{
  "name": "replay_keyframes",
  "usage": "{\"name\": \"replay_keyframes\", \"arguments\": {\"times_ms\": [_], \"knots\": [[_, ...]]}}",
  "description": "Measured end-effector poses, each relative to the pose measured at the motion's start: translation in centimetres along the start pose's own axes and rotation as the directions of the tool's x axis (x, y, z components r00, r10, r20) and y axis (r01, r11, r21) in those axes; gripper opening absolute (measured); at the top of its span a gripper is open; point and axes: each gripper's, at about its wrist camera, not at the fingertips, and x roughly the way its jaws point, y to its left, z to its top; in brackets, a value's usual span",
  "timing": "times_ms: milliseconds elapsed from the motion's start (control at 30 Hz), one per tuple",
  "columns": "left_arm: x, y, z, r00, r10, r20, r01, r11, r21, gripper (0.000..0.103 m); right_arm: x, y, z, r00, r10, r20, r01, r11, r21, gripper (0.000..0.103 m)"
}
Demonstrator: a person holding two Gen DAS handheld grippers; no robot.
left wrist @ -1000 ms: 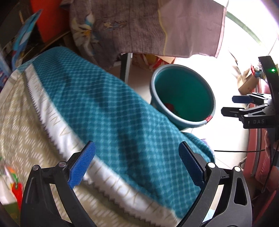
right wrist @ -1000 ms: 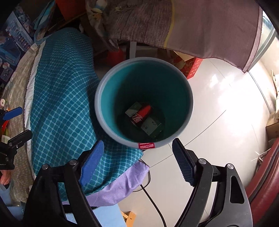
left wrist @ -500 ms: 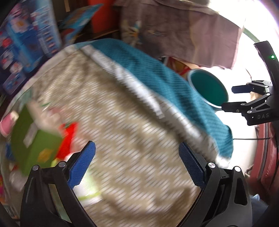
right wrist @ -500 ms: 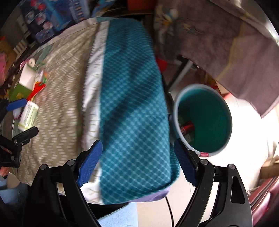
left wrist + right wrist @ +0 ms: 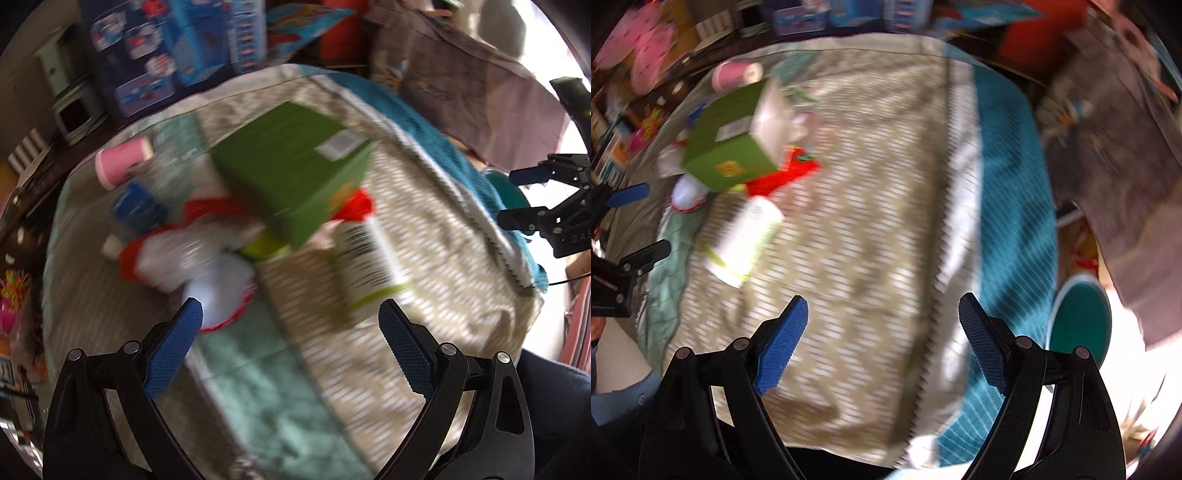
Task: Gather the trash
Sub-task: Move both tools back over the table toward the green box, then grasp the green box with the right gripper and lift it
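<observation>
Both claws hanging released, empty: left gripper (image 5: 290,328) over the blurred trash pile, green carton (image 5: 291,177) uppermost; right gripper (image 5: 882,332) over bare chevron-woven bedcover (image 5: 871,229). Teal bin (image 5: 1078,321) sitting past the quilt's teal edge, floor open.

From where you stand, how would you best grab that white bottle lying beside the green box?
Probably across the middle of the white bottle, coming from above with the fingers either side. It lies flat on the cloth, its long sides free; the green box crowds its red-capped end.
</observation>
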Motion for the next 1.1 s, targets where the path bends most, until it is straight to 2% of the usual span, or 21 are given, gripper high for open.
{"name": "replay_keyframes", "arguments": {"times_ms": [133, 300, 600, 833, 933, 967, 1000, 1033, 1100], "knots": [[0.1, 3.5, -1.9, 1.0, 0.022, -0.018, -0.023, 0.998, -0.056, 0.096, 0.5, 3.1, 2.4, 1.0, 0.022, -0.003, -0.022, 0.997, -0.074, 0.08], [0.7, 6.9, -2.7, 0.999, 0.021, -0.026, -0.024, 0.991, -0.131, 0.096, 1.1, 4.8, 5.2, 0.998, 0.07, 0.003, -0.069, 0.993, -0.099, 0.08], [2.2, 8.7, -2.7, 1.0, 0.011, -0.029, -0.015, 0.99, -0.14, 0.096, 3.7, 8.6, 10.2, 0.987, 0.156, -0.033, -0.159, 0.974, -0.161, 0.08], [3.9, 10.5, -2.8, 0.999, 0.021, -0.049, -0.029, 0.988, -0.154, 0.096, 6.2, 9.8, 11.1, 0.978, 0.195, -0.077, -0.206, 0.963, -0.174, 0.08], [4.4, 11.1, -3.3, 0.998, 0.025, -0.055, -0.033, 0.988, -0.152, 0.096, 6.4, 11.2, 10.9, 0.978, 0.197, -0.067, -0.207, 0.955, -0.211, 0.079], [4.5, 11.3, -3.4, 0.998, 0.026, -0.056, -0.034, 0.988, -0.151, 0.096, 6.3, 11.6, 10.8, 0.98, 0.192, -0.056, -0.2, 0.953, -0.226, 0.076], [4.6, 11.4, -3.6, 0.998, 0.027, -0.056, -0.035, 0.988, -0.152, 0.096, 6.2, 12.3, 10.6, 0.981, 0.187, -0.045, -0.192, 0.948, -0.253, 0.062], [4.6, 11.6, -3.7, 0.998, 0.028, -0.054, -0.036, 0.988, -0.153, 0.096, 6.2, 12.8, 10.5, 0.981, 0.187, -0.049, -0.193, 0.944, -0.269, 0.042], [4.6, 11.9, -4.1, 0.998, 0.03, -0.053, -0.038, 0.986, -0.16, 0.096, 6.5, 13.4, 10.2, 0.981, 0.185, -0.058, -0.194, 0.939, -0.285, 0.022]]}}
